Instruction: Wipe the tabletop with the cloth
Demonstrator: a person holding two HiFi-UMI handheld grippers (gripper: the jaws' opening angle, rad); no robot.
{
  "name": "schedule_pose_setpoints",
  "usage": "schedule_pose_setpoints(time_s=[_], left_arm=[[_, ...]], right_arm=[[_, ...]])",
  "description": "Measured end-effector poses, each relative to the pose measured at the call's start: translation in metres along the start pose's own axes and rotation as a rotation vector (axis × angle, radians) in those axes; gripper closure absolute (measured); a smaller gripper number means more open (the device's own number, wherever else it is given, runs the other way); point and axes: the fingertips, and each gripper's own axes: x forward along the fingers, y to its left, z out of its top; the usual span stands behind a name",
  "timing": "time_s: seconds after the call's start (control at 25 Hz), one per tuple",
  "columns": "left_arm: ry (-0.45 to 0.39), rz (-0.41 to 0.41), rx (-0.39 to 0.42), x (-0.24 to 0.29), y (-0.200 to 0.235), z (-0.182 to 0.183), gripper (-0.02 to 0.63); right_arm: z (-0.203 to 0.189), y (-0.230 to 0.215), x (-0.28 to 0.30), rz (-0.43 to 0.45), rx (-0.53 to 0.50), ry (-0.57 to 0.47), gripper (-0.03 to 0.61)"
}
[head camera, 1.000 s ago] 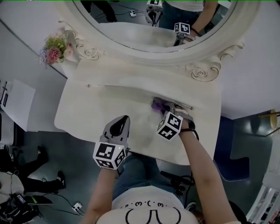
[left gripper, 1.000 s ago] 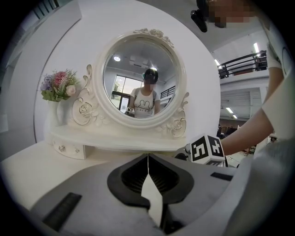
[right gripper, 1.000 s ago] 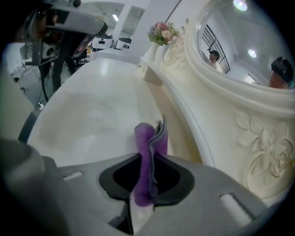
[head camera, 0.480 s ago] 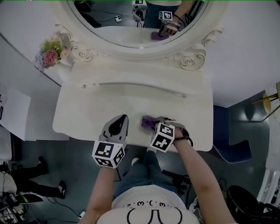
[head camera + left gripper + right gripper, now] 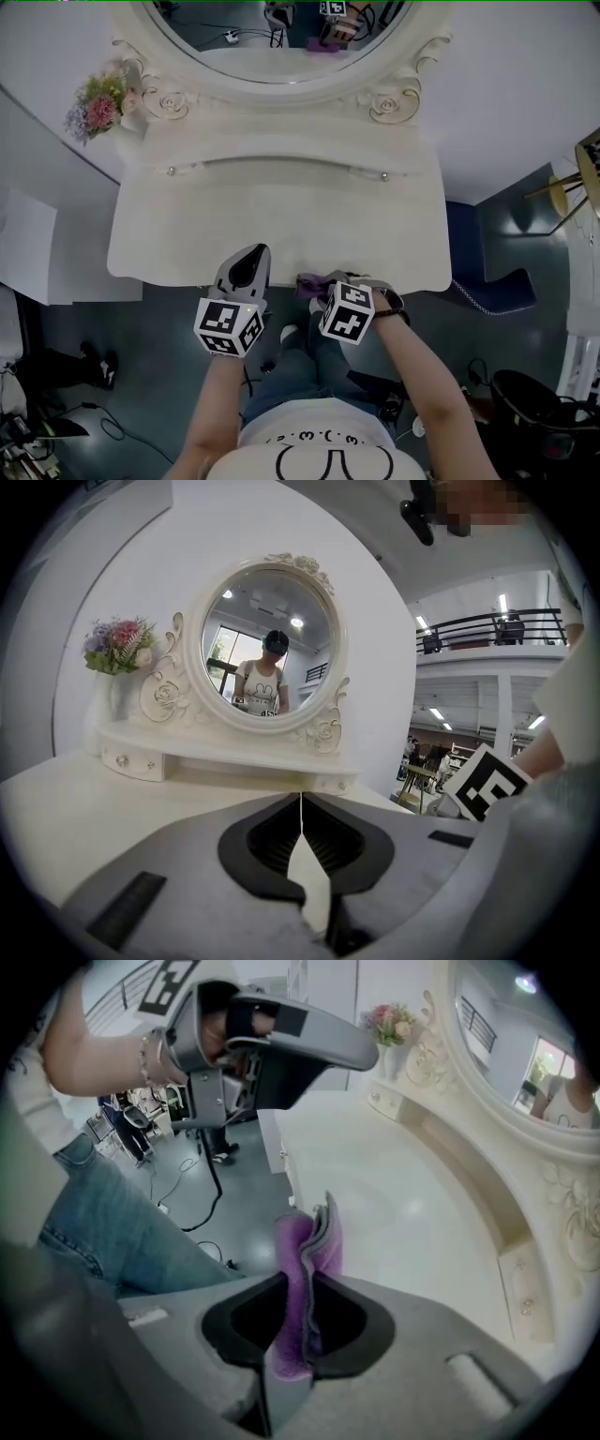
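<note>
The white tabletop lies below an oval mirror. My right gripper is shut on a folded purple cloth at the table's front edge, right of centre. In the right gripper view the cloth stands pinched between the jaws of the right gripper, over the table's edge with the tabletop to its right. My left gripper hovers over the front edge just left of the cloth. Its jaws are shut with nothing in them, as the left gripper shows in its own view.
A raised shelf with small drawer knobs runs along the back under the mirror. A vase of flowers stands at the back left. A blue seat sits right of the table. The person's legs are close to the front edge.
The right gripper has dragged the cloth from the back right of the tabletop to the front edge. The left gripper has kept its place near the front edge.
</note>
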Motion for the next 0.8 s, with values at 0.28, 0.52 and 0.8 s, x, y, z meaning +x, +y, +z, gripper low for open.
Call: schedule_pose_setpoints(time_s=[0.28, 0.52, 0.8], left_arm=[[-0.005, 0.008, -0.008, 0.007, -0.006, 0.0, 0.611], [-0.039, 0.044, -0.002, 0.025, -0.011, 0.016, 0.611], [-0.032, 0.078, 0.005, 0.05, -0.022, 0.02, 0.611]], right_arm=[[0.005, -0.005, -0.039, 0.063, 0.081, -0.144, 0.509], [-0.01, -0.113, -0.075, -0.231, 0.114, -0.205, 0.506], [-0.033, -0.215, -0.062, -0.536, -0.005, -0.147, 0.505]])
